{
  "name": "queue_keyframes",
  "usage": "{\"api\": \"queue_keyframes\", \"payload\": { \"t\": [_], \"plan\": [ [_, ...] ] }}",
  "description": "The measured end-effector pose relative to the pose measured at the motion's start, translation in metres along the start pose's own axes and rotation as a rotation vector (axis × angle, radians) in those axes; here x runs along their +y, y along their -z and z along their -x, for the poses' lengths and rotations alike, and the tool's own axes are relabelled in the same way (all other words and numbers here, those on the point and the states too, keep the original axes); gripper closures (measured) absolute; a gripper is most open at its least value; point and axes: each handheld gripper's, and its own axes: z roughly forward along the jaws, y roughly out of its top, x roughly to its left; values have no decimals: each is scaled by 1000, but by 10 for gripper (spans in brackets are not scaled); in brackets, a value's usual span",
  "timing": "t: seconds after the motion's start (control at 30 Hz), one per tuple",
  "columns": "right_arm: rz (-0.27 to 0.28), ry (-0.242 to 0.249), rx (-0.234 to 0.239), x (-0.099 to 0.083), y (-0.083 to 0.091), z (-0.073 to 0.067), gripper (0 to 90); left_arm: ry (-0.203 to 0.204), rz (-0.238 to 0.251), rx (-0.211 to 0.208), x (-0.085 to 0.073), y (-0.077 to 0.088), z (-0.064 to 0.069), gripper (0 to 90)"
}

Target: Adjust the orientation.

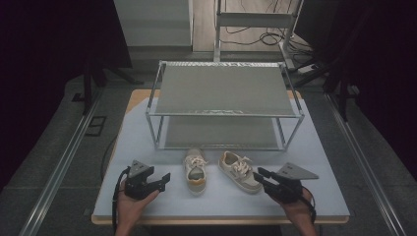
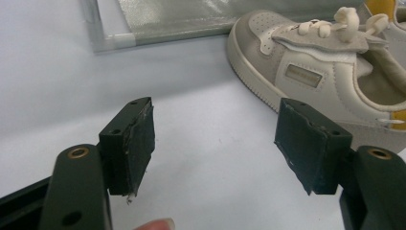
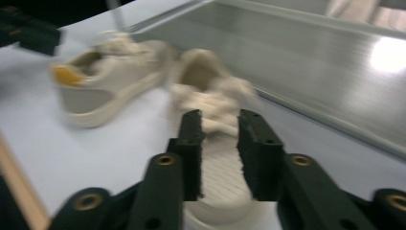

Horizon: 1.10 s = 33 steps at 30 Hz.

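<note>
**Near the front edge: two shoes waiting for the rack**

Along the desk's (image 1: 147, 206) front half, two beige shoes lie side by side just before the two-tier rack (image 1: 223, 91), toes toward it. The left gripper (image 1: 164, 178) hovers just left of the left shoe (image 1: 195, 172), jaws spread wide and holding nothing. The right gripper (image 3: 219, 143) is at the heel end of the right shoe (image 1: 239, 170), its jaws parted to either side of the shoe; whether the pads touch cannot be told through the blur. To do this well, I would set the pads across the firm sides, not the laces, close squarely, then lift level so the toe clears the rack's lower rail.
</note>
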Motion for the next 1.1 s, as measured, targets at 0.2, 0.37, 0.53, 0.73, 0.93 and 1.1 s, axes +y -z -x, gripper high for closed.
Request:
{"api": "queue_keyframes", "payload": {
  "t": [0.2, 0.37, 0.53, 0.73, 0.93, 1.1],
  "plan": [
    [-47, 66, 98, 10, -33, -30, 809, 15, -11, 7, -1, -1, -1, 295],
    [-112, 77, 120, 12, -69, -46, 843, 16, -17, -5, -1, -2, 0, 289],
    [-168, 105, 130, 12, -99, -64, 861, 27, -10, -10, -1, 0, -2, 286],
    [-206, 140, 137, 10, -120, -79, 880, 47, -1, -4, -1, 6, -8, 286],
    [-201, 158, 171, 10, -128, -95, 878, 48, -8, -7, -1, 4, -7, 286],
    [-188, 175, 201, 13, -140, -108, 870, 40, -12, -13, -2, 3, -6, 286]
  ]
}}
